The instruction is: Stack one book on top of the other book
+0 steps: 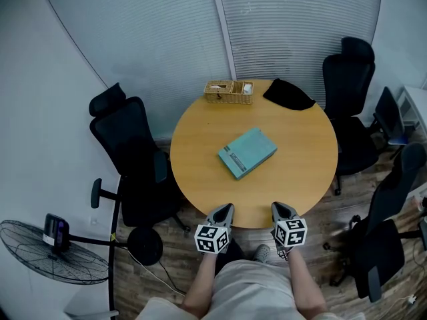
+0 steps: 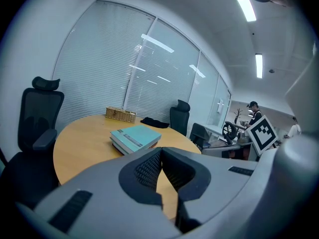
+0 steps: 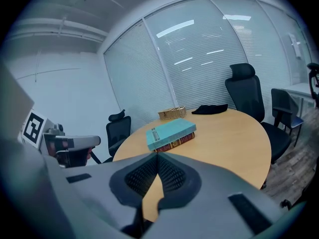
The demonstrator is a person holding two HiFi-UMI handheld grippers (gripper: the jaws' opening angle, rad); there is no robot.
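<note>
Closed and empty, the left gripper [image 1: 225, 209] and right gripper [image 1: 280, 209] hover by the round table [image 1: 303, 179]. A teal book [image 1: 247, 153] lies atop a red-spined book [image 3: 177, 142].

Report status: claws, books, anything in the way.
Left claw, right claw shut, empty, at near edge of table. Teal book lying on red-spined book. Basket and black cloth far side, apart from stack.

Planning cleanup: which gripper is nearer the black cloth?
Right. The right gripper is across the table, in line with the black cloth; the left gripper sits beside it, offset leftward.
</note>
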